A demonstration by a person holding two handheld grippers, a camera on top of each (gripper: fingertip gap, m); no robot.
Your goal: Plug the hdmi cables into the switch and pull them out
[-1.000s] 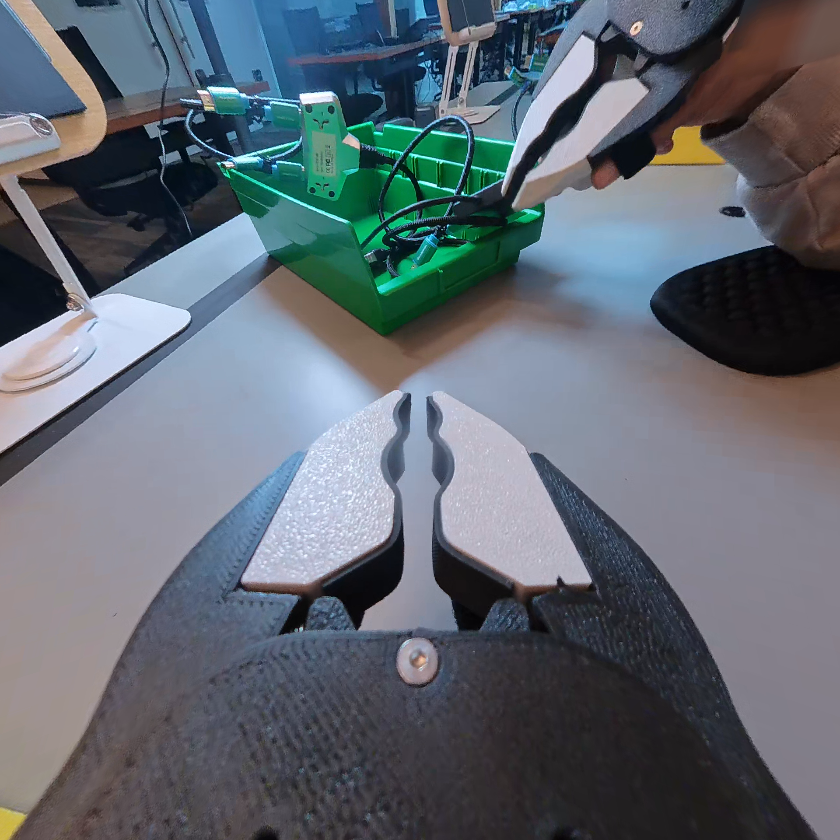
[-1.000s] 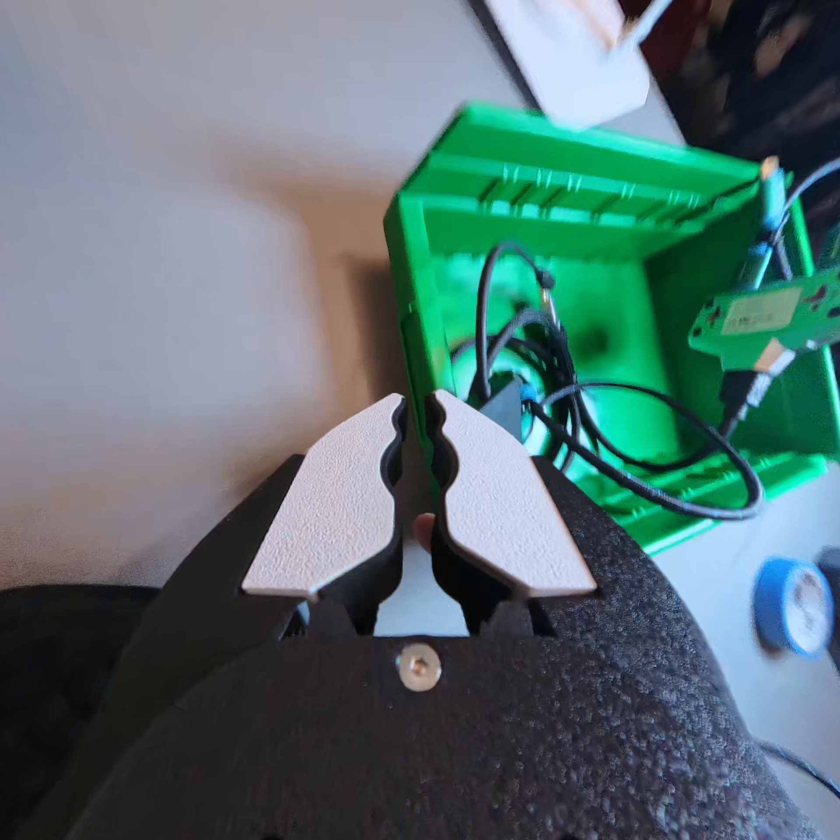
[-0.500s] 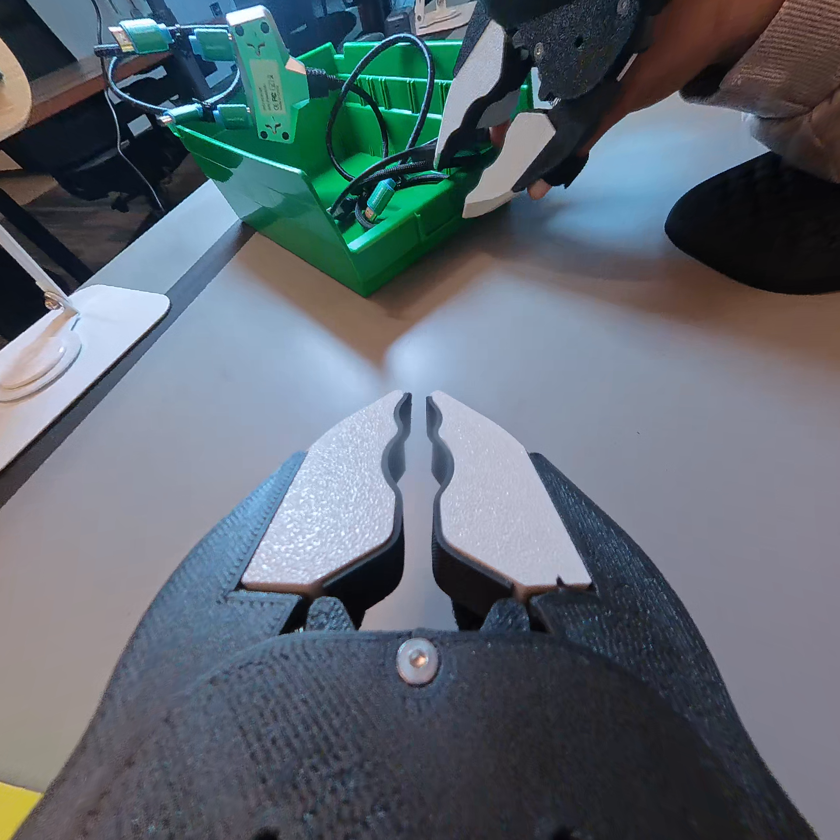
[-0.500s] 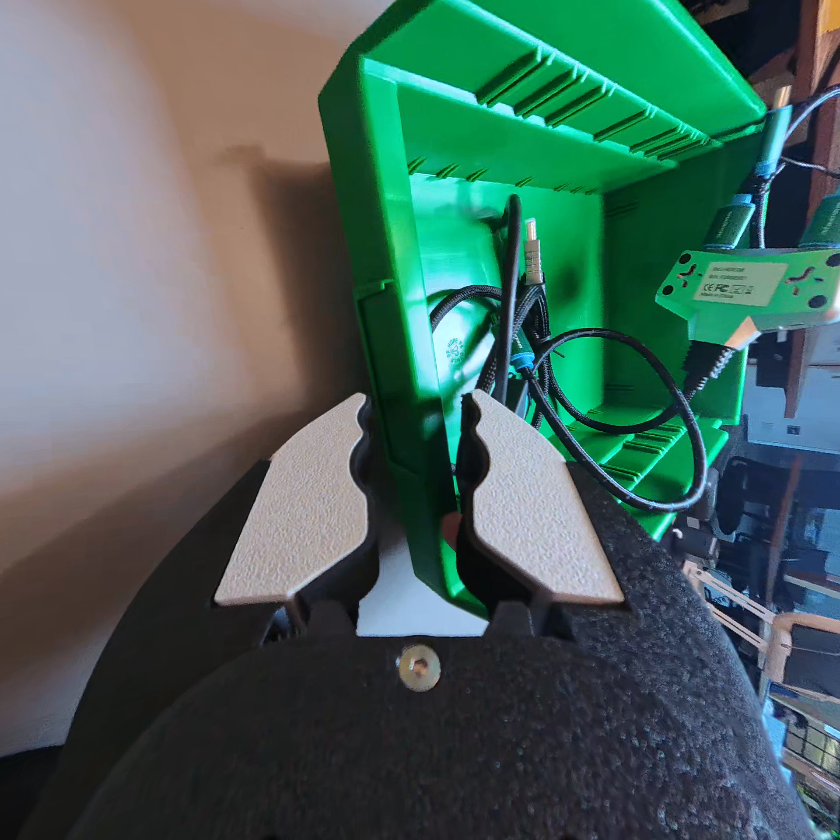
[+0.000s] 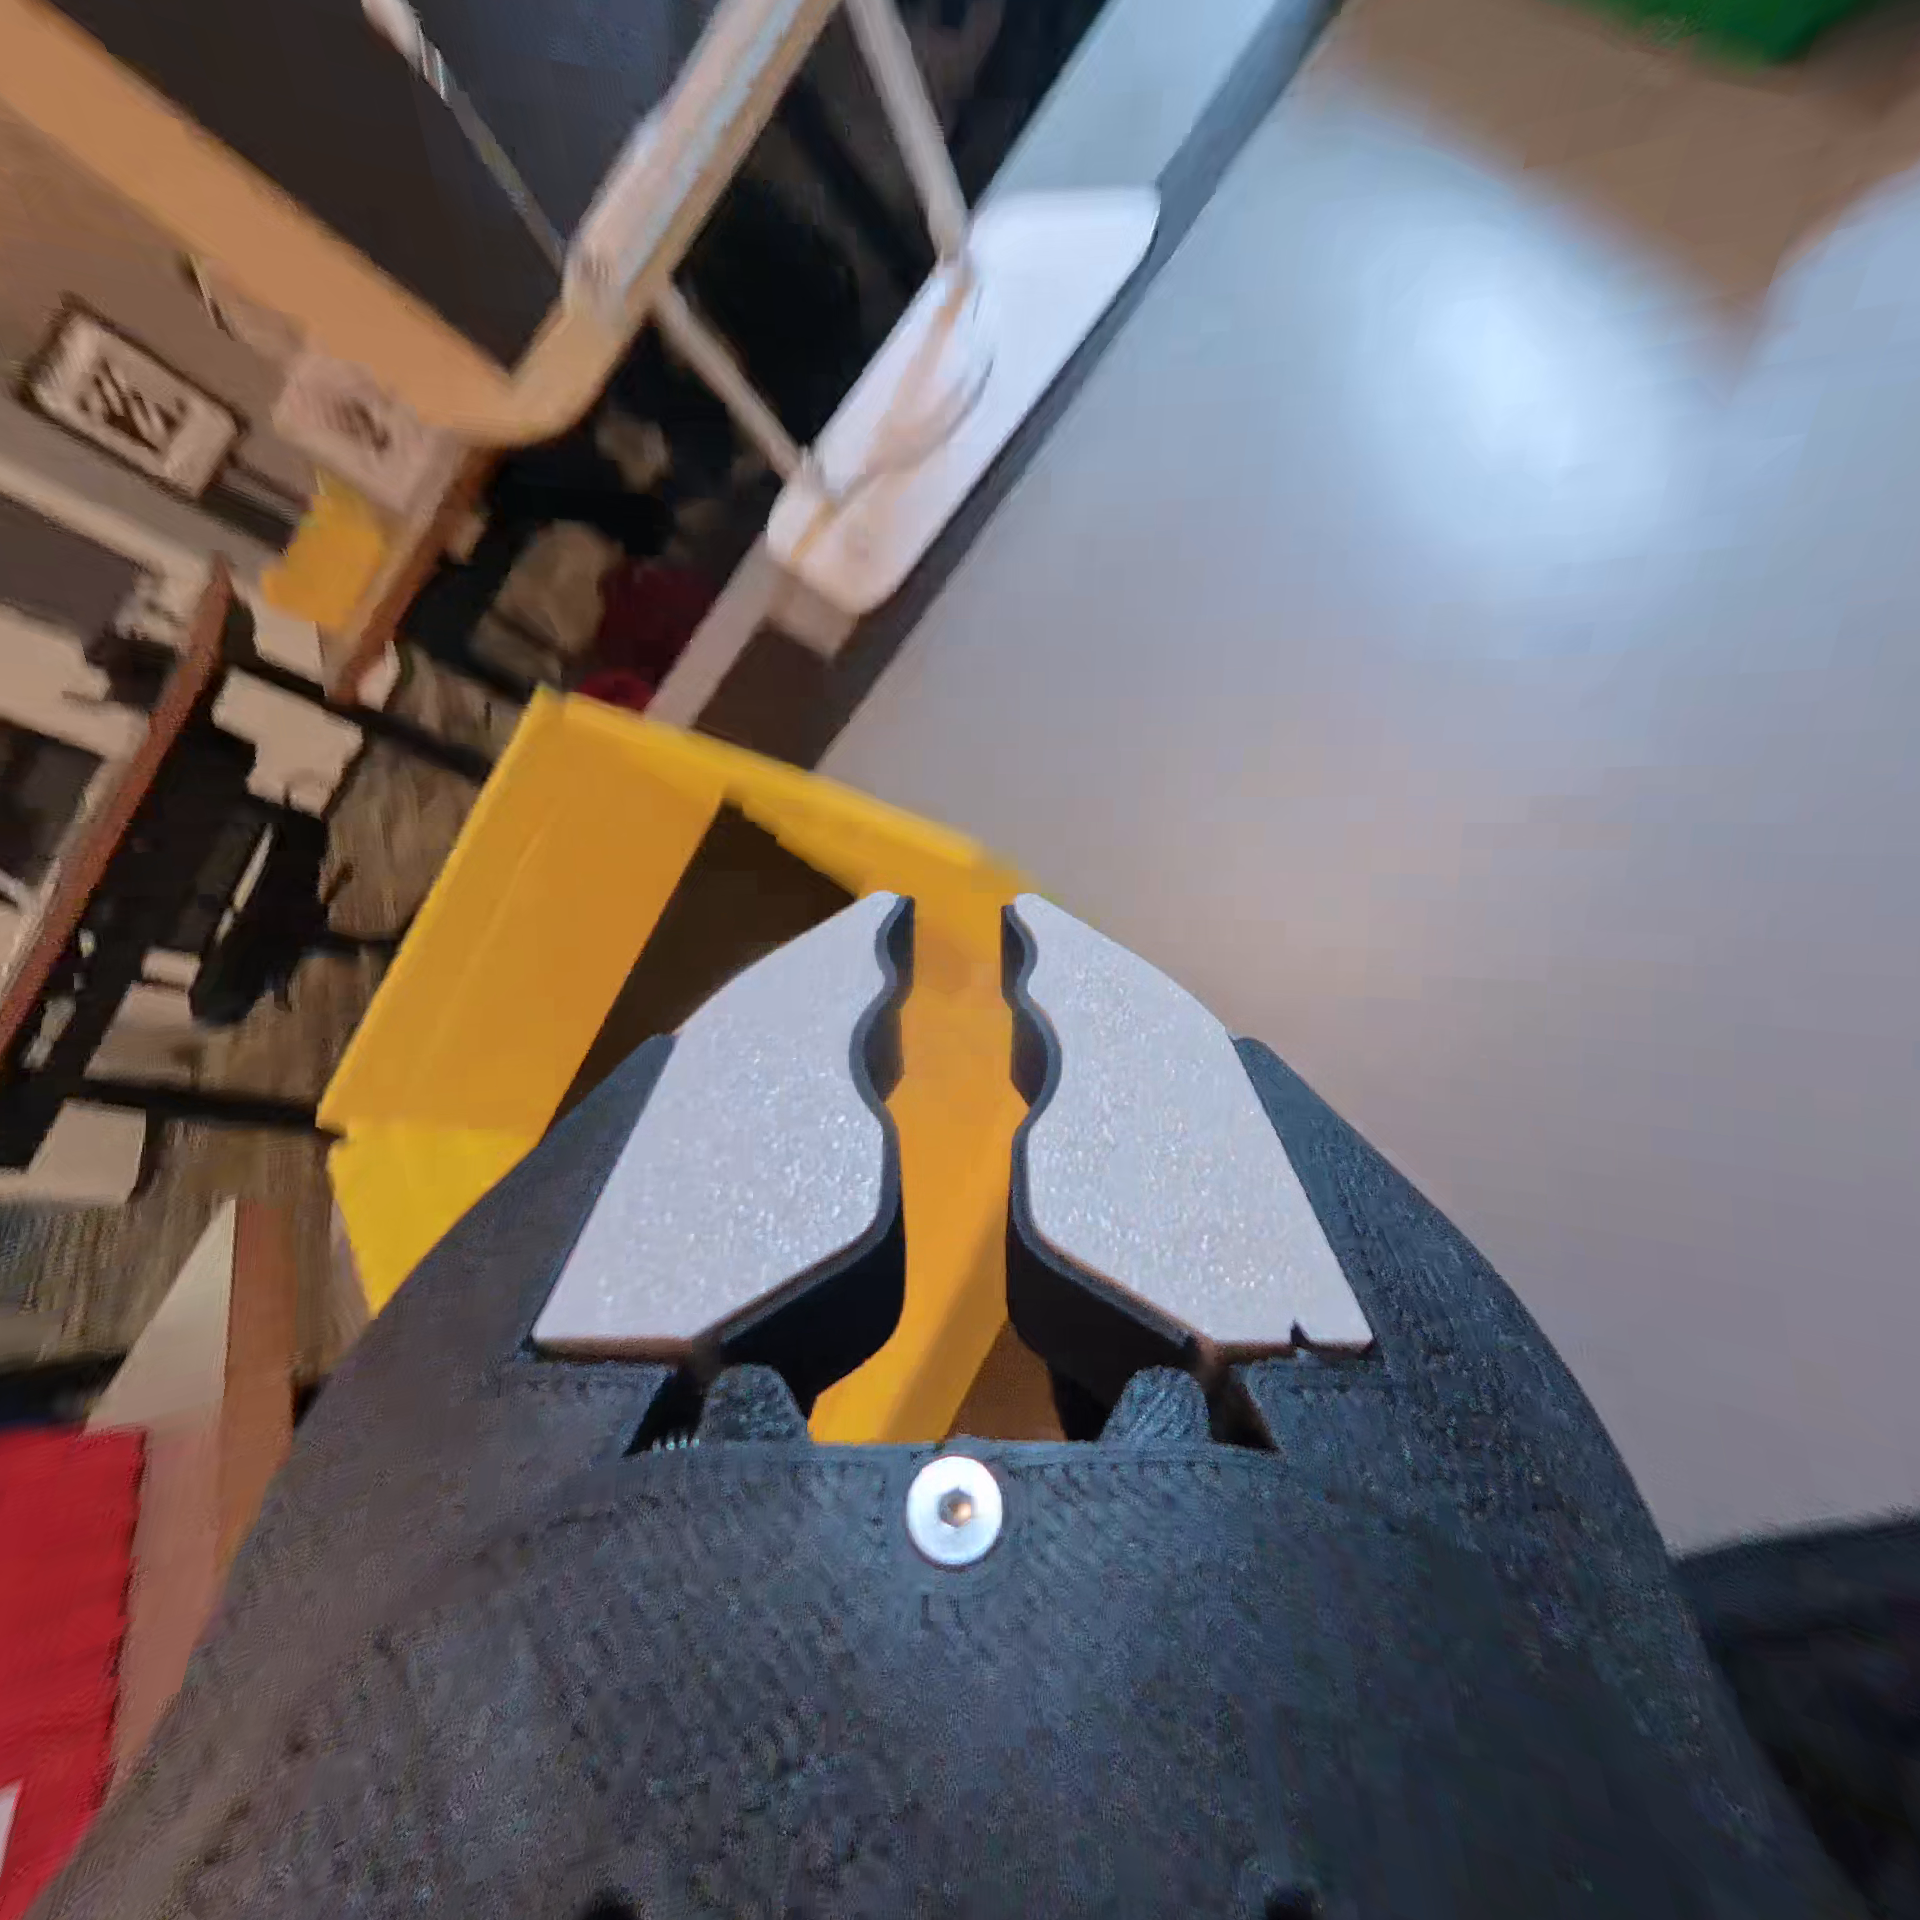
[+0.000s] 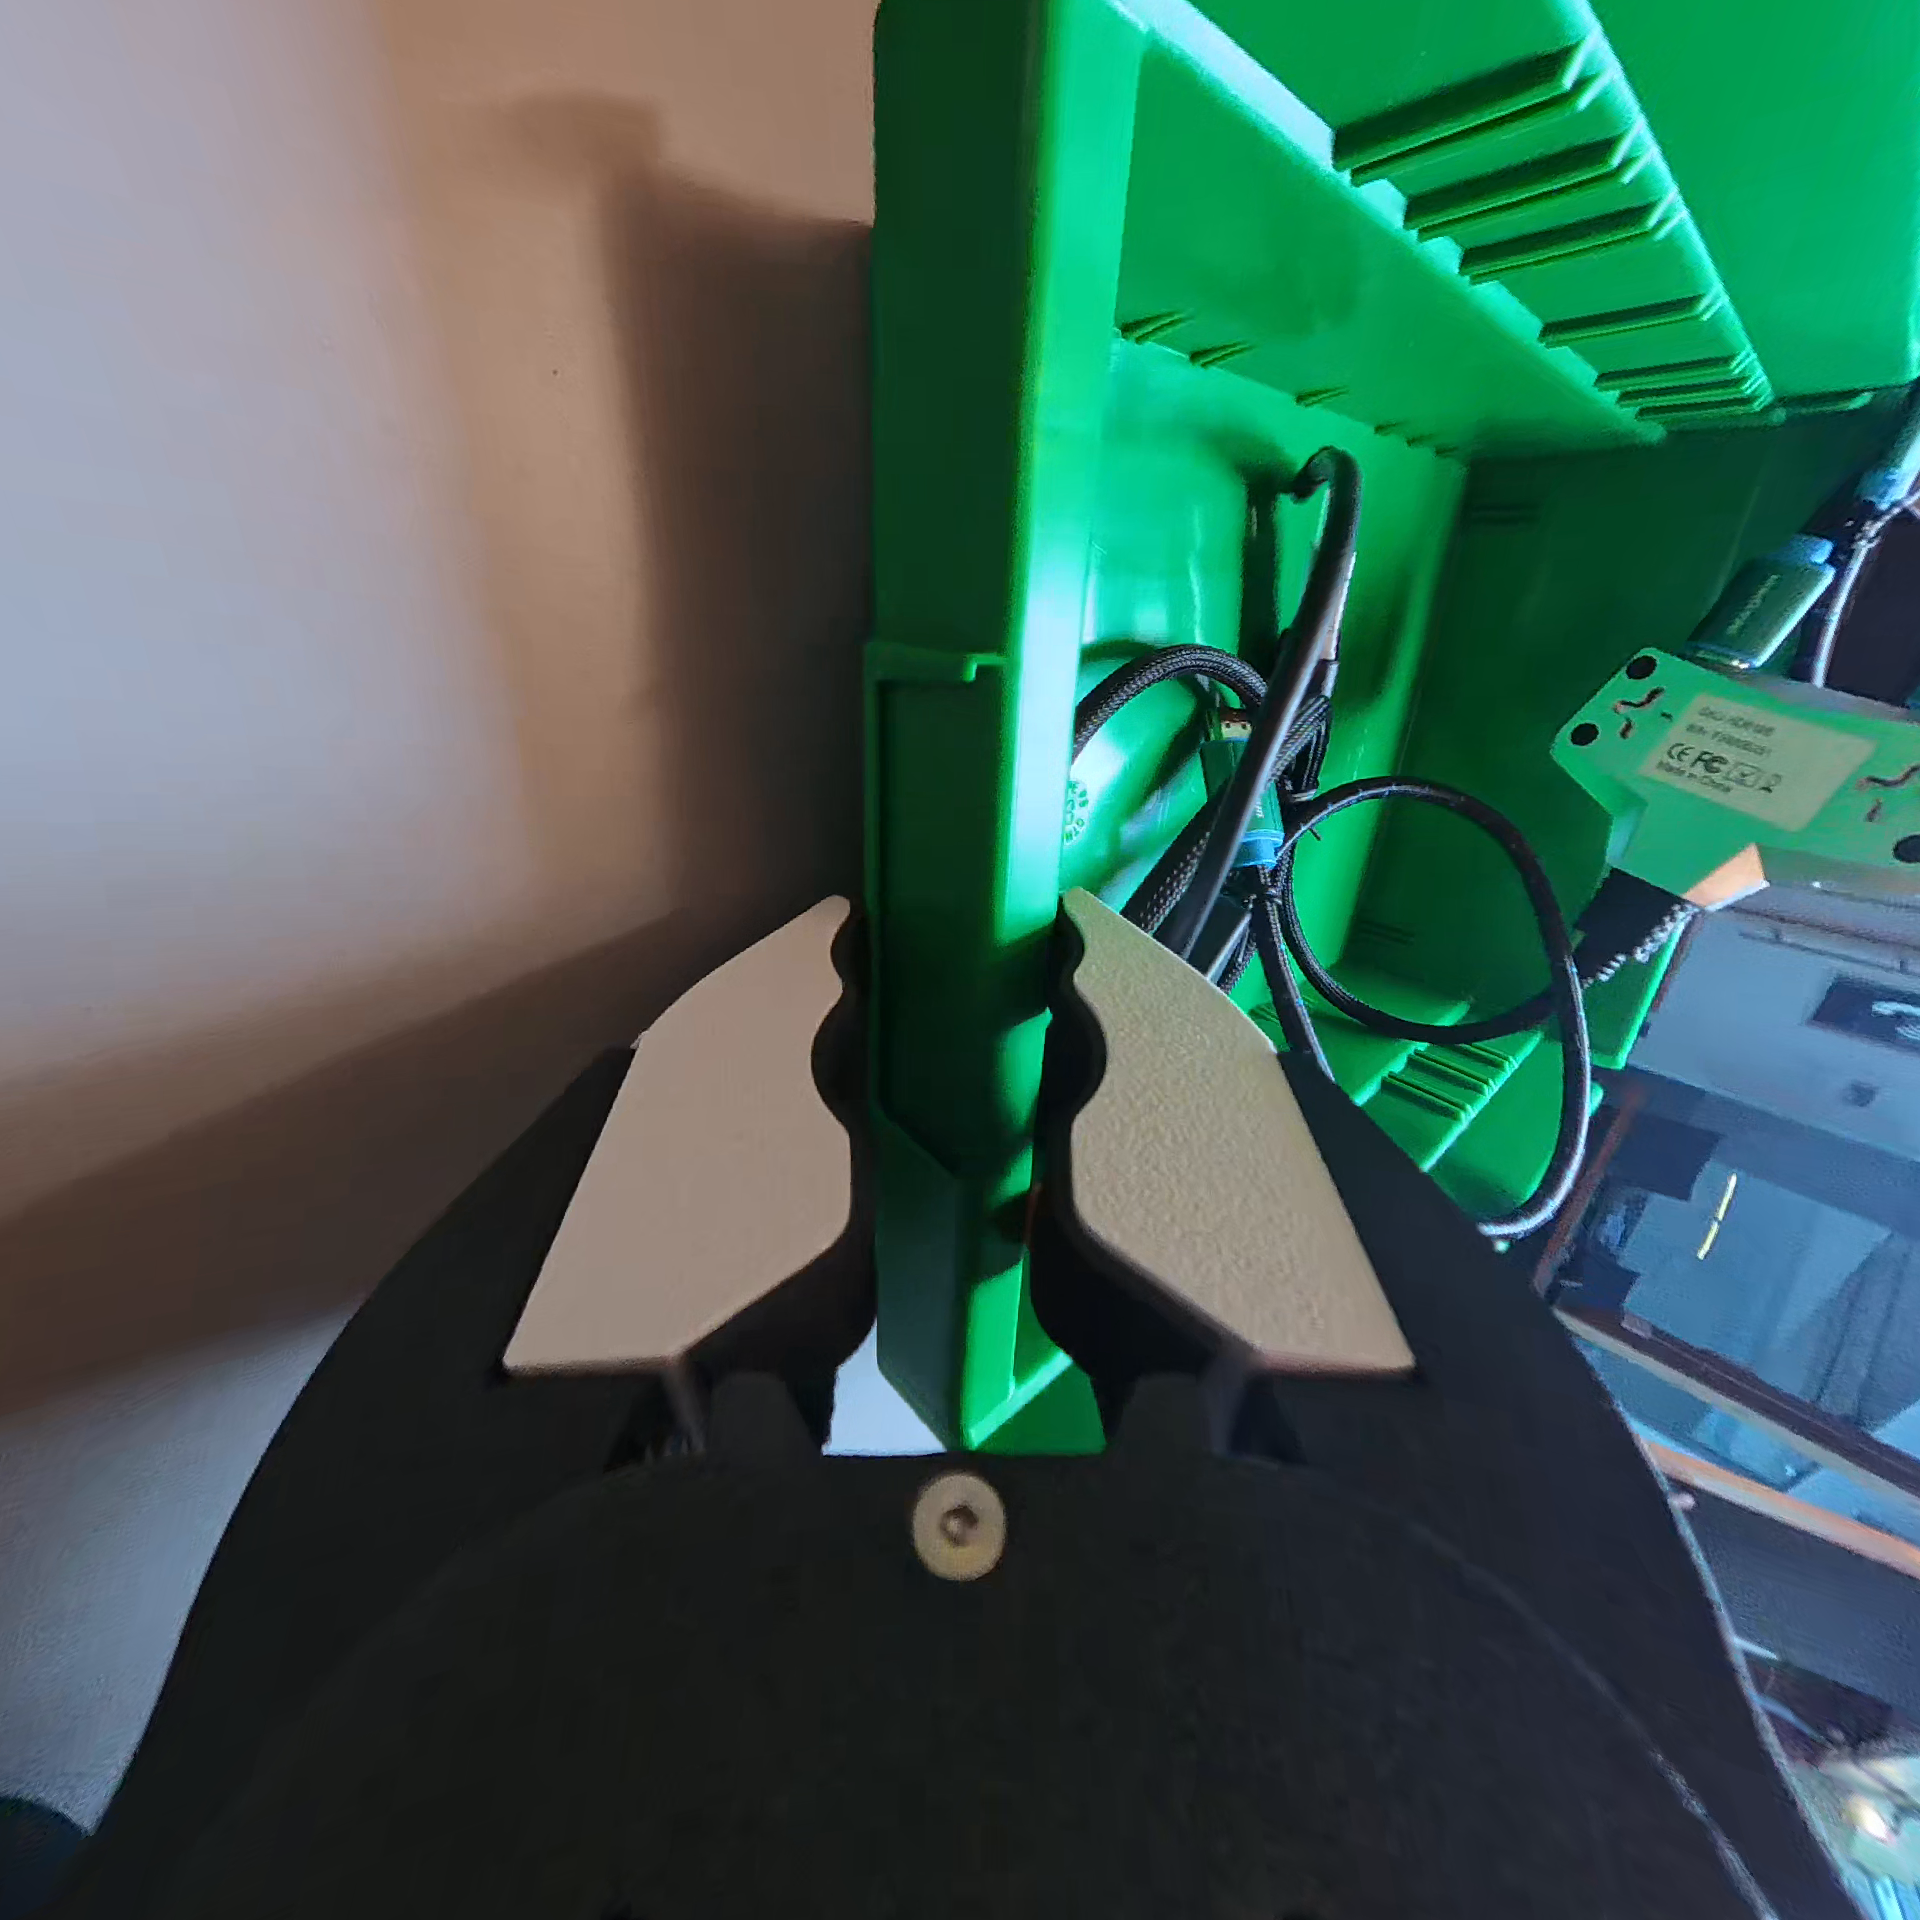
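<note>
**Two grippers, one on the bin wall, no cable yet handled**

Two wrist views are given. The grey worktop (image 5: pixel 1455 623) is seen in both, with a green bin (image 6: pixel 956 520) on it; which edge of the worktop the bin stands near cannot be told from these views. The bin's near wall is clamped between the fingers of the right gripper (image 6: pixel 956 925), one finger outside and one inside. A yellow bin (image 5: pixel 540 935) is seen at the worktop's edge under the left gripper (image 5: pixel 956 909), whose fingers are held narrowly apart with nothing between them; that view is blurred.

The switch (image 6: pixel 1756 769), a green box, is perched on the green bin's far rim. Green-ended plugs (image 6: pixel 1766 613) are seen just beyond it, and one dark plug enters its near side. A tangle of black hdmi cables (image 6: pixel 1434 914) lies on the bin floor, untouched.

Progress is judged early: the bin is only being gripped, and plugging and pulling remain.
</note>
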